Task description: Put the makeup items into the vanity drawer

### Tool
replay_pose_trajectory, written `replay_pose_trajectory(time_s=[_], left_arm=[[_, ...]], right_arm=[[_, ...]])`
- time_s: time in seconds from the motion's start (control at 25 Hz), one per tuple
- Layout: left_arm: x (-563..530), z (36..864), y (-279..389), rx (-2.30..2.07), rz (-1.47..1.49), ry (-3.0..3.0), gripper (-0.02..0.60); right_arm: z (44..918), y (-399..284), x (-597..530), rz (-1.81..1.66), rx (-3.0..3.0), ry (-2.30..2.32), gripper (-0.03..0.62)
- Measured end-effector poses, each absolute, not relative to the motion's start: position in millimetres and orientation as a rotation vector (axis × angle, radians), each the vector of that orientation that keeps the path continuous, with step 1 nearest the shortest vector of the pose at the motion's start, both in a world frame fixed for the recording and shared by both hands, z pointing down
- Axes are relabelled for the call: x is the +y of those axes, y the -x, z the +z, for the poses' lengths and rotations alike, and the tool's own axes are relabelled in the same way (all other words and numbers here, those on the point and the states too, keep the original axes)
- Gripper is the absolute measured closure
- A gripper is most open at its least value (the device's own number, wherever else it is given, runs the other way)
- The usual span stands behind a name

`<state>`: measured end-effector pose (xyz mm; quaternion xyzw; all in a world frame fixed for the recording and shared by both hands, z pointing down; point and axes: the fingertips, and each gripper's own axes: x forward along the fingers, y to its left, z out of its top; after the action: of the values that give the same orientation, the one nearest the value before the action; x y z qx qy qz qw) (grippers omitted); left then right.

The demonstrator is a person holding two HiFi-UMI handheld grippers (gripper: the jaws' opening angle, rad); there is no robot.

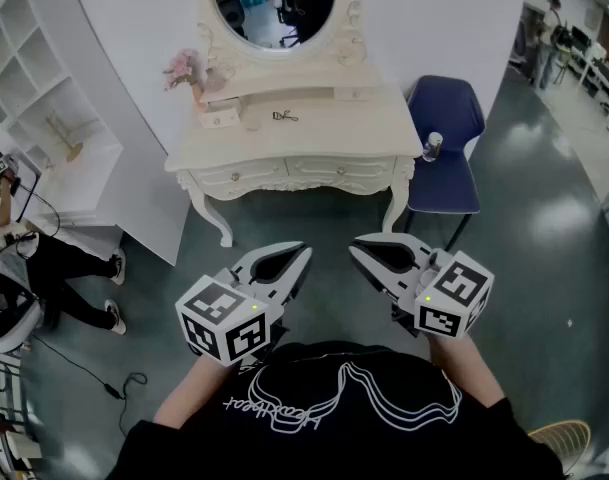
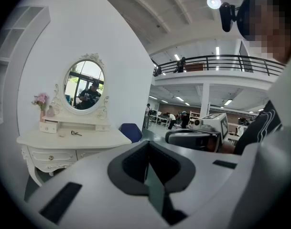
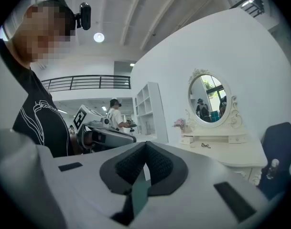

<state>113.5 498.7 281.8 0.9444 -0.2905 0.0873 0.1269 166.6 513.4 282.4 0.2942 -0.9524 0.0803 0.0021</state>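
A white vanity (image 1: 354, 118) with an oval mirror (image 1: 272, 8) stands ahead of me, and its two front drawers (image 1: 234, 175) are closed. On its top lie a dark eyelash curler (image 1: 284, 116), a small round item (image 1: 249, 123), a little white box (image 1: 220, 116) and pink flowers (image 1: 184, 68). My left gripper (image 1: 302, 252) and right gripper (image 1: 354, 247) hover side by side near my chest, well short of the vanity. Both are shut with nothing between them. The left gripper view shows the vanity (image 2: 88, 140) and curler (image 2: 76, 133) far off. The right gripper view shows the same curler (image 3: 205, 145).
A blue chair (image 1: 444, 118) stands right of the vanity with a small bottle (image 1: 433, 145) on its seat. White shelving (image 1: 44, 118) lines the left wall. A person's legs (image 1: 74, 278) and a cable (image 1: 94, 378) are on the floor at left.
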Motion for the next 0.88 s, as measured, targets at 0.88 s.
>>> replay_pose_trajectory(time_s=[0.88], left_arm=[[457,317,-108,-0.824,0.274,-2.7,0.577]], right_arm=[[315,-164,467,0.423,-3.016,-0.959,0.588]])
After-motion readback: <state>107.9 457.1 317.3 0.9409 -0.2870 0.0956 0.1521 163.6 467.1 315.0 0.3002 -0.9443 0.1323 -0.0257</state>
